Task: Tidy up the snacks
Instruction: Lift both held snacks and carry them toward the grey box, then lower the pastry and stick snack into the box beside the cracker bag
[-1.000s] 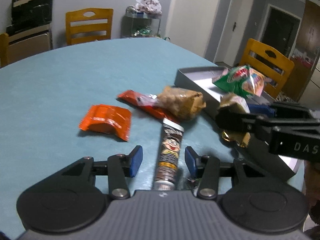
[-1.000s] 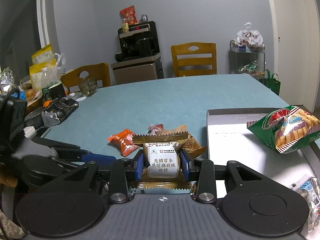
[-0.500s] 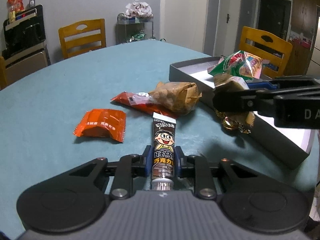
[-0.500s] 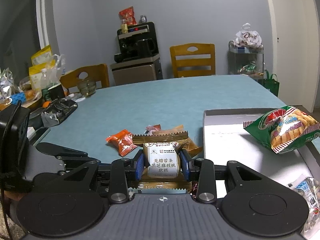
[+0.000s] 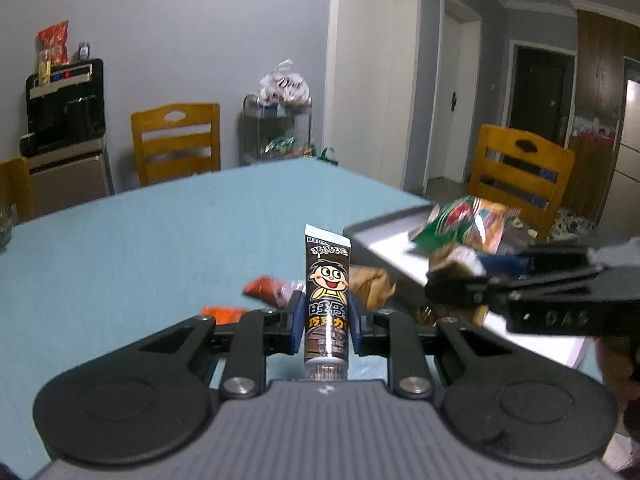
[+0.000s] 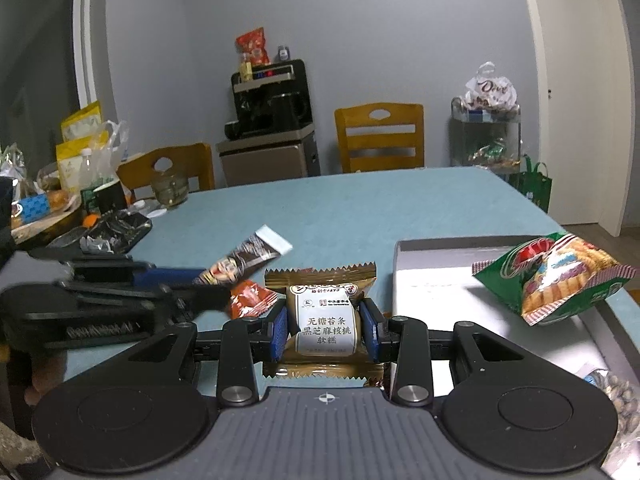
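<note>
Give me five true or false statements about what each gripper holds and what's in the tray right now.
1. The left gripper is shut on the tube. True.
2. The right gripper is open with nothing in it. False: its jaws clamp the brown packet.
3. The green bag lies in the tray. True.
4. The tube is lying flat on the table. False: it is held in the air, as the right wrist view shows.
5. The brown packet is already resting in the tray. False: it sits between the right gripper's jaws, near the tray's left edge.
</note>
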`<state>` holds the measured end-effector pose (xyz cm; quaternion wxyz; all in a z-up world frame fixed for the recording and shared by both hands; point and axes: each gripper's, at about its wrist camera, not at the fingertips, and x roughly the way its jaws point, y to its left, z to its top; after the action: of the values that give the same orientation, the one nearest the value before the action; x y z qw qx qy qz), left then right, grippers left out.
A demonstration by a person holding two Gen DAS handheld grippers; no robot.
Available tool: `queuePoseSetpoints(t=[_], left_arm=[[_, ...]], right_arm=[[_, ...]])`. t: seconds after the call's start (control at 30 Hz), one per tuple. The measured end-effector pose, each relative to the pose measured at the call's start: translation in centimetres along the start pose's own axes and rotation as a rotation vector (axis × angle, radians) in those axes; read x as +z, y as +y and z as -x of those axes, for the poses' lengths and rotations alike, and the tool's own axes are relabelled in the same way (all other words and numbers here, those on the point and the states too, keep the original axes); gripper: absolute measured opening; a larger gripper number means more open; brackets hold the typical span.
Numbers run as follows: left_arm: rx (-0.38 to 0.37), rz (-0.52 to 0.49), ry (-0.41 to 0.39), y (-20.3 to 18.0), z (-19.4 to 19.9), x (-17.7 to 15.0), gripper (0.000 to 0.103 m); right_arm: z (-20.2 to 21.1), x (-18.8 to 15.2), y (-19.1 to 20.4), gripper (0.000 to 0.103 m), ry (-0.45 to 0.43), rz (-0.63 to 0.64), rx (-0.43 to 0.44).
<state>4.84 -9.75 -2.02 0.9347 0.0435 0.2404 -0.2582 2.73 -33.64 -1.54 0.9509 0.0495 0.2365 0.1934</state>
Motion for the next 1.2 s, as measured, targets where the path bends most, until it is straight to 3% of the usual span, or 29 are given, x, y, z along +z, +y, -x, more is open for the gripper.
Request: queuePoseSetpoints(t=[0.33,0.63,0.97,1.2], left_arm=[[-0.070,-0.006,-0.022,-2.2,-1.4,3.7,0.019],[-0.117,-0.032,0.028,-6.6,-6.9,6.2,0.019],[-0.067,-0.019,0.122,-9.7,-15.3,7.1,0.019],[-0.018,-0.019,0.163,-10.4,-18.6,6.6,0.019]], right_arm=[[2.2,0.2,-3.1,0.038,-0.058,-0.033,-0.069],[2.7,-0.9,-7.3,0.038,-0.032,-0.095,-0.138],[0.0,-1.6,-8.4,0.038,0.074,-0.079,-0.151],[-1.1,-1.0,-8.5,0.038,0.104,-0.068,-0.164]])
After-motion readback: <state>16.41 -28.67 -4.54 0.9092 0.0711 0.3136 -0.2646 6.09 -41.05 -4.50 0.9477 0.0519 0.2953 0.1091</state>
